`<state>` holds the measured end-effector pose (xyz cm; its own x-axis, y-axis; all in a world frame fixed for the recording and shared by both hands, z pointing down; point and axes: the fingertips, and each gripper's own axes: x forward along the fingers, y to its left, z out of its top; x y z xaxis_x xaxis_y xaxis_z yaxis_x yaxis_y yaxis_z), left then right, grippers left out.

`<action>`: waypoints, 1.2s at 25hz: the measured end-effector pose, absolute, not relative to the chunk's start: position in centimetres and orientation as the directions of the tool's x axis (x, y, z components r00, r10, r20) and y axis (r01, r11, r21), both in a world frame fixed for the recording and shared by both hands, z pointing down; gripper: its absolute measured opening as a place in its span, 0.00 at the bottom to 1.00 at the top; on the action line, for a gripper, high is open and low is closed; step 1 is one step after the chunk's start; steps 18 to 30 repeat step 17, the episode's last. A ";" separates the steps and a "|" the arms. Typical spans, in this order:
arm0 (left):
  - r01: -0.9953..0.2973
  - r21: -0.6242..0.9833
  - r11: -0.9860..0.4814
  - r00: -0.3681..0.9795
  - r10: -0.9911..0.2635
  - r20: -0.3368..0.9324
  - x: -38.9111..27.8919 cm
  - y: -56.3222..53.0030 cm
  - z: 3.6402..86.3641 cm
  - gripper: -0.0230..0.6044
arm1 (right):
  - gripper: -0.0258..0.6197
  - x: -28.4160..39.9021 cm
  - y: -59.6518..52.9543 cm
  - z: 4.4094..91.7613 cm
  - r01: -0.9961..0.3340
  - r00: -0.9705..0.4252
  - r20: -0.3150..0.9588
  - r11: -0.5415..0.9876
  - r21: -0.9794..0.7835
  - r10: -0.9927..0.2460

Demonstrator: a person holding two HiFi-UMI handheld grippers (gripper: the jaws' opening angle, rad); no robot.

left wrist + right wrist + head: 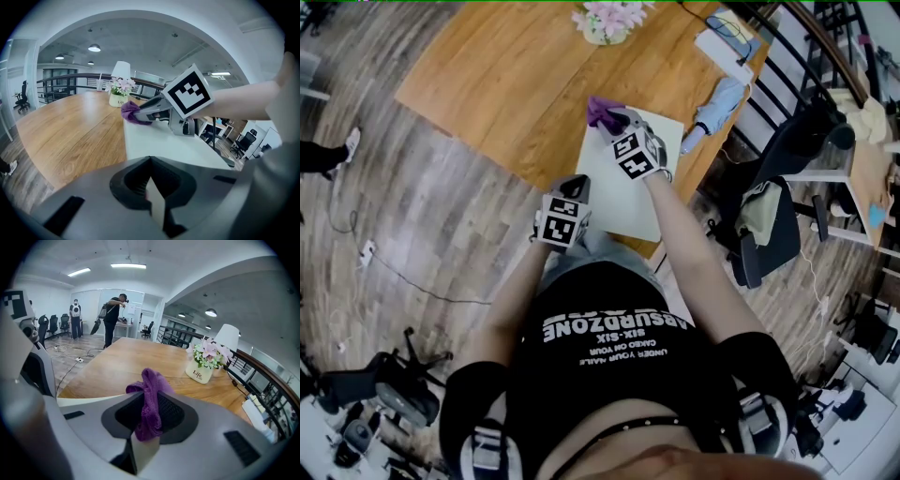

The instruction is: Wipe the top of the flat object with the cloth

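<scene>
Wooden bench (487,84) carries the white flat object (623,192) at its near edge. The right claw (149,416) pinches the purple cloth (151,394) at the board's far corner. The cloth looks soft, light and limp, best held bunched. The left claw (151,190) is closed with nothing in it. The flower pot (199,373) reads "Life".

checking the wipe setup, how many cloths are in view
1. A purple cloth, pinched between the jaws of the right gripper, at the far corner of the white flat board on the wooden table. No other shows, though the person's arms hide part of the board.
</scene>
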<state>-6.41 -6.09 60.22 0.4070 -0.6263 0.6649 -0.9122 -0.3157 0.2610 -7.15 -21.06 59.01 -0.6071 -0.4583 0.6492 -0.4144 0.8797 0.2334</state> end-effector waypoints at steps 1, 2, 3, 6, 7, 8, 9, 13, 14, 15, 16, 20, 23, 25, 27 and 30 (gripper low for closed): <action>-0.912 0.262 -0.315 0.407 -0.626 0.665 -6.4 -6.1 60.2 0.06 | 0.19 -7.1 -21.1 59.0 -0.417 -0.606 0.649 0.879 0.233 -0.460; -0.912 0.262 -0.314 0.407 -0.627 0.665 -6.4 -6.1 60.2 0.06 | 0.19 -7.1 -21.1 59.0 -0.418 -0.606 0.650 0.879 0.231 -0.459; -0.913 0.262 -0.313 0.406 -0.627 0.665 -6.4 -6.1 60.2 0.06 | 0.19 -7.1 -21.1 59.0 -0.418 -0.606 0.651 0.879 0.229 -0.458; -0.915 0.257 -0.312 0.401 -0.629 0.666 -6.3 -6.1 60.1 0.06 | 0.19 -7.0 -21.0 58.9 -0.419 -0.606 0.653 0.880 0.224 -0.454; -0.915 0.256 -0.312 0.401 -0.629 0.666 -6.3 -6.0 60.1 0.06 | 0.19 -7.0 -21.0 58.9 -0.419 -0.605 0.654 0.880 0.224 -0.455; -0.915 0.255 -0.313 0.401 -0.629 0.666 -6.3 -6.0 60.1 0.06 | 0.19 -7.0 -20.9 58.9 -0.421 -0.604 0.654 0.879 0.223 -0.455; -0.915 0.254 -0.314 0.401 -0.629 0.666 -6.3 -5.9 60.1 0.06 | 0.19 -7.0 -20.9 59.0 -0.424 -0.604 0.653 0.878 0.221 -0.456; -0.915 0.254 -0.312 0.400 -0.632 0.663 -6.4 -5.9 60.1 0.06 | 0.19 -7.2 -20.9 59.1 -0.421 -0.595 0.660 0.878 0.229 -0.458; -0.915 0.255 -0.312 0.400 -0.632 0.663 -6.4 -5.9 60.1 0.06 | 0.19 -7.1 -20.9 59.1 -0.418 -0.591 0.665 0.878 0.232 -0.457; -0.915 0.255 -0.311 0.400 -0.632 0.664 -6.4 -5.9 60.2 0.06 | 0.19 -7.1 -20.8 59.2 -0.417 -0.588 0.669 0.879 0.232 -0.455; -0.915 0.256 -0.311 0.400 -0.632 0.664 -6.3 -5.9 60.2 0.06 | 0.19 -7.0 -20.8 59.2 -0.416 -0.585 0.672 0.879 0.232 -0.454; -0.915 0.257 -0.311 0.401 -0.631 0.664 -6.2 -5.9 60.2 0.06 | 0.19 -6.9 -20.8 59.2 -0.416 -0.583 0.674 0.880 0.232 -0.453; -0.915 0.257 -0.311 0.401 -0.631 0.664 -6.2 -5.9 60.2 0.06 | 0.19 -6.9 -20.8 59.2 -0.416 -0.583 0.674 0.880 0.232 -0.453; -0.915 0.257 -0.311 0.401 -0.631 0.664 -6.2 -5.9 60.2 0.06 | 0.19 -6.9 -20.8 59.2 -0.416 -0.583 0.674 0.880 0.232 -0.453; -0.915 0.257 -0.311 0.401 -0.631 0.664 -6.2 -5.9 60.2 0.06 | 0.19 -6.9 -20.8 59.2 -0.416 -0.583 0.674 0.880 0.232 -0.453; -0.915 0.257 -0.311 0.401 -0.631 0.664 -6.2 -5.9 60.2 0.06 | 0.19 -6.9 -20.8 59.2 -0.416 -0.583 0.674 0.880 0.232 -0.453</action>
